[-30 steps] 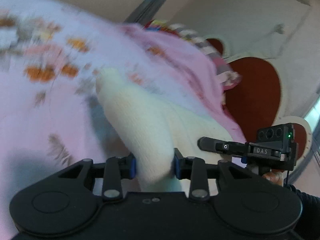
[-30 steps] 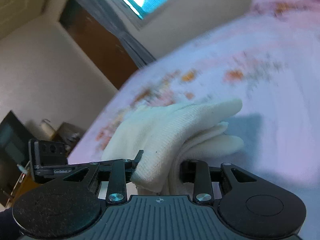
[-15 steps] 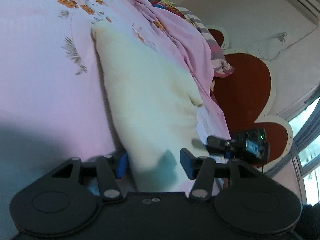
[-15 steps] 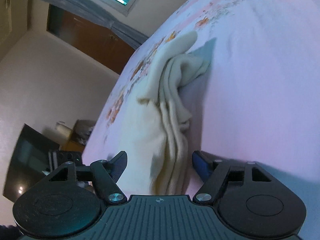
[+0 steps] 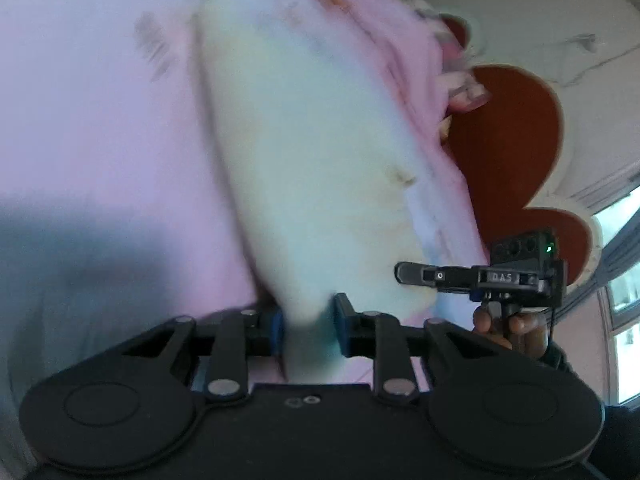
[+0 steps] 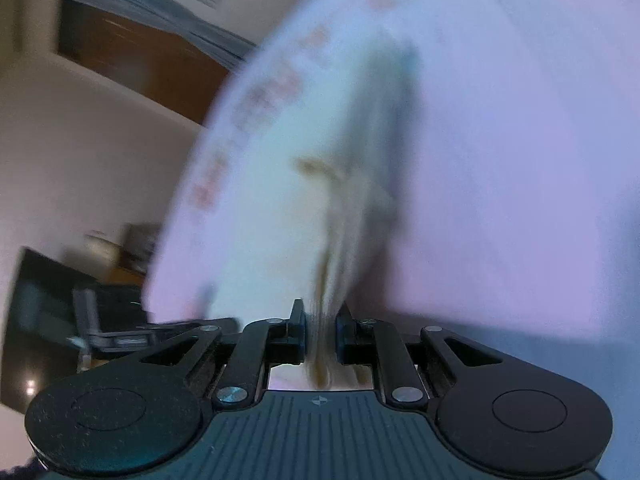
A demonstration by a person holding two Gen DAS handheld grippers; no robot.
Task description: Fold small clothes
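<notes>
Pinching the near edge of the cream garment (image 5: 304,152), the left gripper (image 5: 308,328) has its jaws narrowed on the cloth. The right gripper (image 6: 320,330) clamps the garment's (image 6: 320,184) layered edge. It lies stretched across the pink bedsheet (image 5: 100,128).

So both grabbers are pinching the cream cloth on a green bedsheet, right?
Not quite. The bedsheet is pink with orange flowers, not green; the left wrist view shows it best. The rest holds: the left gripper and the right gripper are both pinching the cream cloth.
</notes>
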